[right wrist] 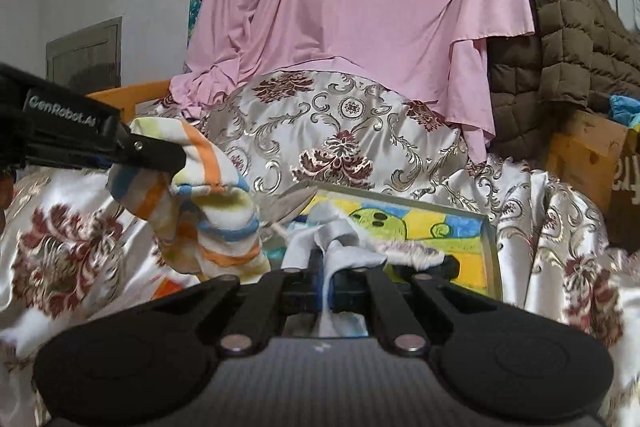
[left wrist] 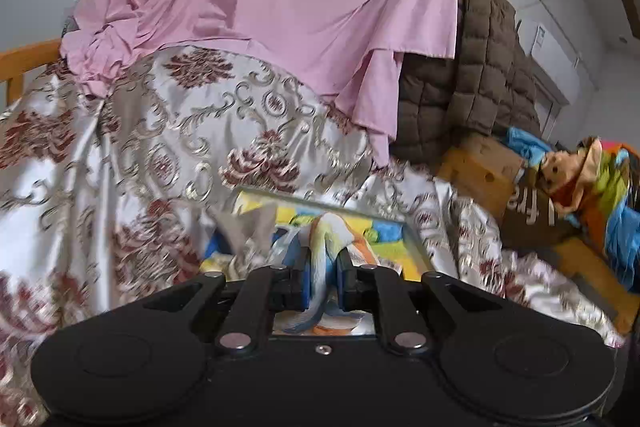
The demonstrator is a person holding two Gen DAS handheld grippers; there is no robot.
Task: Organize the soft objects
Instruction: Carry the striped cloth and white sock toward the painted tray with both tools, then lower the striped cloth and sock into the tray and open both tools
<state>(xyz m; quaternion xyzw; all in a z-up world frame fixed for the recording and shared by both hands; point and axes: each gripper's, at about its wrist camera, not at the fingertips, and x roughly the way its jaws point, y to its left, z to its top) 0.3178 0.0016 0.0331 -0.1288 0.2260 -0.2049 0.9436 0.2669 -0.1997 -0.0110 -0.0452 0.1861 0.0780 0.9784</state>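
Above a shallow open box with a bright yellow, blue and green cartoon picture on its floor, both black two-finger grippers are closed on cloth. From the right wrist view, the left gripper reaches in from the left edge and pinches a soft fleece cloth striped in orange, blue, yellow and white; the cloth hangs in folds below the fingers, over the box's left edge. In the left wrist view the same striped cloth is squeezed tight between the left gripper's blue pads, with the box just beyond.

The right gripper is clamped on a pale grey-white soft fabric piece, which bunches up just ahead of the fingertips over the near part of the box. A fuzzy whitish strip lies to its right; what it belongs to cannot be told.

The box rests on a shiny silver satin bedspread with maroon flowers and gold scrolls, which rises into a mound behind it. A plain pink sheet drapes over the top of the mound. At the right stands a brown quilted padded blanket above a yellow wooden piece with round holes, and at the far right edge of the left wrist view lies a plush toy dog among multicoloured fabric. An orange wooden rail shows at the left edge of the bedding.
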